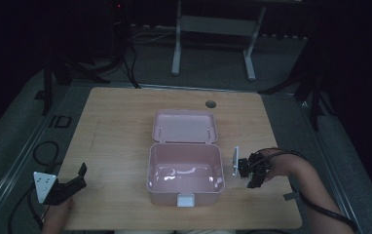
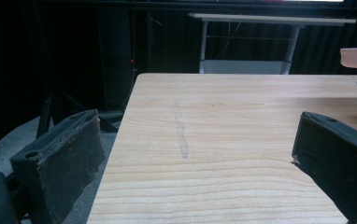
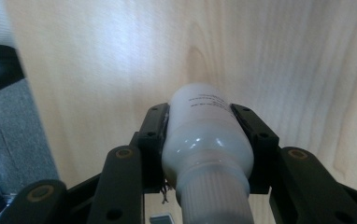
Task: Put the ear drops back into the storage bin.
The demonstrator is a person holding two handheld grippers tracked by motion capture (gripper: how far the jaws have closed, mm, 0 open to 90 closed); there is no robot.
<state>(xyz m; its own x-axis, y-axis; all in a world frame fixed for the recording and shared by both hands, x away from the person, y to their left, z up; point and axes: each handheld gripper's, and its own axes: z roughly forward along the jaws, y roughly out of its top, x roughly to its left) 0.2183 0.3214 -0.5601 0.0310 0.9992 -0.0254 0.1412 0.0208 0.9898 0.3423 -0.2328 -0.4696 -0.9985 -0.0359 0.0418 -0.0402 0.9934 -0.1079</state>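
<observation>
The black padded fingers (image 3: 154,140) of the right gripper (image 1: 252,171) squeeze a small white plastic bottle (image 3: 204,140) from both sides, so it cannot slip. The bottle is smooth and round, with a ridged cap, and hangs over the pale wooden table (image 1: 116,136), just right of the shiny pink plastic box (image 1: 185,173). Its hinged lid (image 1: 185,126) lies flat open behind it, probably ready for the bottle. The left gripper (image 1: 72,184) rests with its soft jaws spread apart, holding nothing.

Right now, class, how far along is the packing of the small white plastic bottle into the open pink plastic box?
Done: pink plastic box lies open, empty. In hand: right hand-held gripper clamps the small white plastic bottle above the wooden table. Left: placing it inside; left hand-held gripper idles open.
</observation>
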